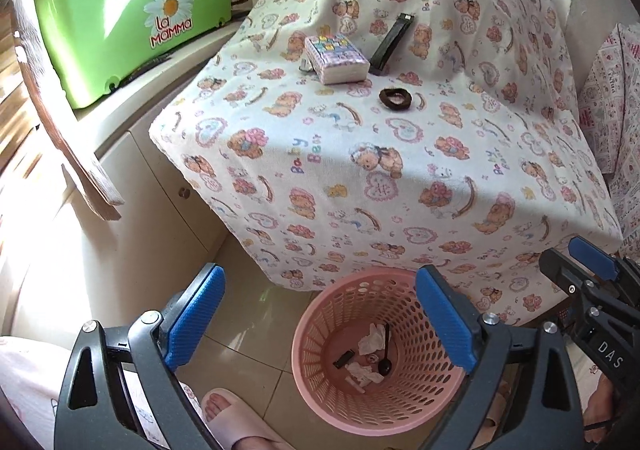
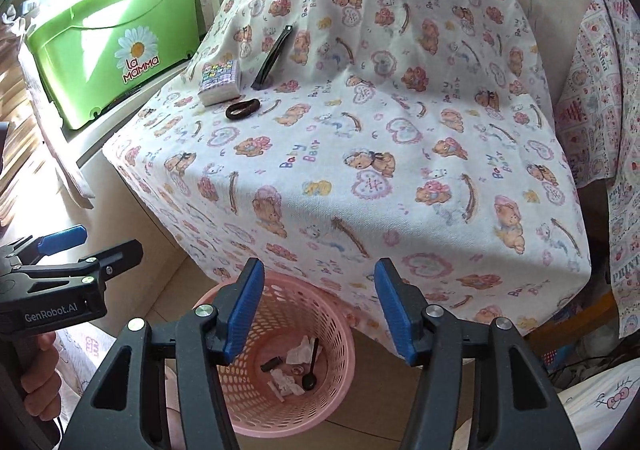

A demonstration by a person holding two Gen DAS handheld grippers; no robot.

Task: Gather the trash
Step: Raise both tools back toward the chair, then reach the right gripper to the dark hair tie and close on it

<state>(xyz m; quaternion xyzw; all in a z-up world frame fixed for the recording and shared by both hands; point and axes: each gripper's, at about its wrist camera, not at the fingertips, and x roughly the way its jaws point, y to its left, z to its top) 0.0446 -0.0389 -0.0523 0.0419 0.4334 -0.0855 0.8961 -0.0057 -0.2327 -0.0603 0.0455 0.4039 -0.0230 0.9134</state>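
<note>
A pink perforated waste basket point(image 1: 320, 402) point(image 2: 340, 362) stands on the tiled floor before the cloth-covered table. In it lie crumpled white paper point(image 1: 370, 344) point(image 2: 300, 350), a black spoon point(image 1: 385, 364) point(image 2: 310, 380) and a small black piece point(image 1: 344, 360). My left gripper point(image 1: 320, 322) is open and empty above the basket. My right gripper point(image 2: 320, 310) is open and empty above it too. On the table lie a tissue pack point(image 1: 338, 57) point(image 2: 220, 81), a black hair clip point(image 1: 392, 43) point(image 2: 272, 57) and a dark hair tie point(image 1: 396, 97) point(image 2: 242, 108).
The table wears a teddy-bear cloth point(image 1: 400, 189) point(image 2: 380, 169). A green tub point(image 1: 120, 9) point(image 2: 108, 45) sits on a white cabinet at the left. A slippered foot point(image 1: 236, 422) is beside the basket. Patterned fabric point(image 2: 600, 129) hangs at the right.
</note>
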